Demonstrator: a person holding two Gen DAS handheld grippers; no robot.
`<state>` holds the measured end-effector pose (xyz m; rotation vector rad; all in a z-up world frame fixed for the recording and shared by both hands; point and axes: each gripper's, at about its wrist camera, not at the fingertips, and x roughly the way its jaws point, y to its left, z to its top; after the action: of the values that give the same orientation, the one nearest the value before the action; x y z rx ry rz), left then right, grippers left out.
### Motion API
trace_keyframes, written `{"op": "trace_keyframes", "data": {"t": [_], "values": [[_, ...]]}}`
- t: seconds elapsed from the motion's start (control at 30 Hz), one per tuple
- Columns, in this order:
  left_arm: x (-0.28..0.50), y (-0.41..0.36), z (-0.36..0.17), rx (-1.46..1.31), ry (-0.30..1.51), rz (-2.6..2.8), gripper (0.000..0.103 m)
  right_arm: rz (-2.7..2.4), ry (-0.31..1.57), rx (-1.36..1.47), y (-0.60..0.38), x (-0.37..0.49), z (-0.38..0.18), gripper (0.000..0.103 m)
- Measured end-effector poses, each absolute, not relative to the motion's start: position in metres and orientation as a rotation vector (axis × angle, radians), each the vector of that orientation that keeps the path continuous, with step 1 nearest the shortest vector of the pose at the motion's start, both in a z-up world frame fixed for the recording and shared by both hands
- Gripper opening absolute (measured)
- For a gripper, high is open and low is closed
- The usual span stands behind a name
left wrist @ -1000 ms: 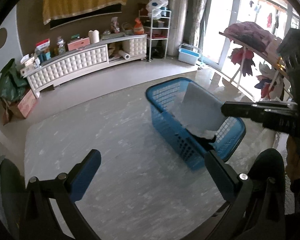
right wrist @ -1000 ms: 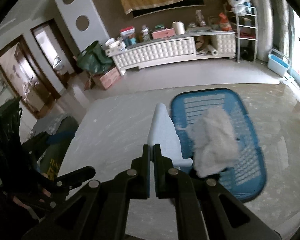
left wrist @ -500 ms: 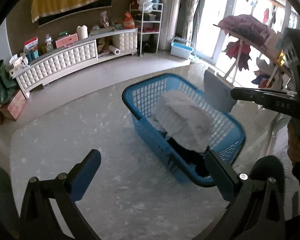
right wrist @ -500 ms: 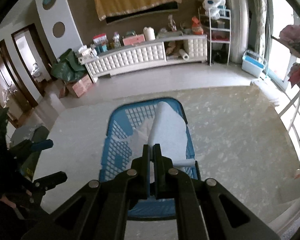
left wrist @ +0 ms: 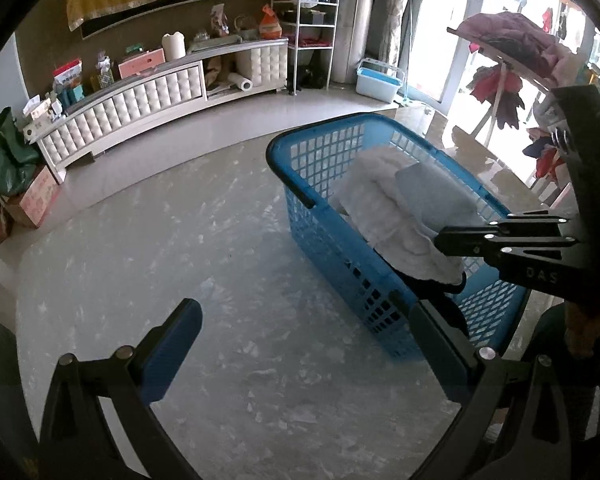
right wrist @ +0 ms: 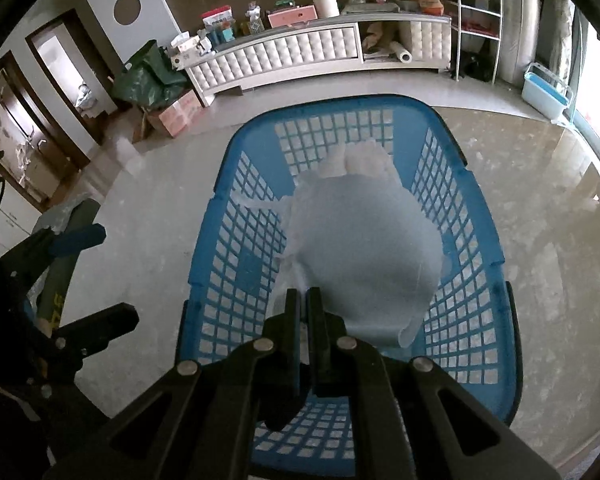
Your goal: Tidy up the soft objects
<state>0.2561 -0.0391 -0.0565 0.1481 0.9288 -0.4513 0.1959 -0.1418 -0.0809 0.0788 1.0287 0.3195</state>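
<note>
One blue laundry basket (right wrist: 476, 216) at frame centre on the pale marbled surface (left wrist: 148, 256). Inside it, two soft items visible: one white fluffy towel (left wrist: 384, 208) underneath, one pale blue cloth (right wrist: 364, 252) draped on top. Right tool (right wrist: 303, 300) low in frame centre over the basket, nearly closed, pinching the near edge of the pale blue cloth. Left tool (left wrist: 300, 336) at the bottom of its frame, spread wide, holding nothing, just beside the basket's near corner.

Glossy blue plastic basket (right wrist: 476, 216), soft matt cloth (right wrist: 364, 248), polished marbled table (left wrist: 140, 264).
</note>
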Motion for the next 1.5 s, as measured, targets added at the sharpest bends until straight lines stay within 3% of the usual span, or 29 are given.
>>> {"op": "trace_keyframes", "data": {"t": [0.4, 0.77, 0.93, 1.0, 1.07, 1.23, 1.5], "values": [[0.253, -0.035, -0.057, 0.099, 0.927, -0.438, 0.103, 0.309, 1.017, 0.056, -0.151, 0.192, -0.076, 0.007], [0.239, -0.024, -0.043, 0.109, 0.882, -0.393, 0.103, 0.325, 0.939, 0.038, -0.144, 0.175, -0.061, 0.054], [0.223, -0.018, -0.024, 0.089, 0.827, -0.392, 0.103, 0.329, 0.867, 0.04, -0.148, 0.153, -0.043, 0.064], [0.213, -0.018, -0.013, 0.089, 0.797, -0.386, 0.103, 0.323, 0.835, 0.044, -0.152, 0.145, -0.036, 0.071], [0.204, -0.016, -0.003, 0.09, 0.765, -0.379, 0.103, 0.314, 0.802, 0.047, -0.154, 0.137, -0.029, 0.085], [0.171, -0.015, 0.025, 0.076, 0.657, -0.337, 0.103, 0.287, 0.714, 0.041, -0.165, 0.111, -0.008, 0.101], [0.121, -0.018, 0.058, 0.069, 0.555, -0.31, 0.103, 0.253, 0.602, 0.029, -0.166, 0.079, 0.011, 0.103]]}}
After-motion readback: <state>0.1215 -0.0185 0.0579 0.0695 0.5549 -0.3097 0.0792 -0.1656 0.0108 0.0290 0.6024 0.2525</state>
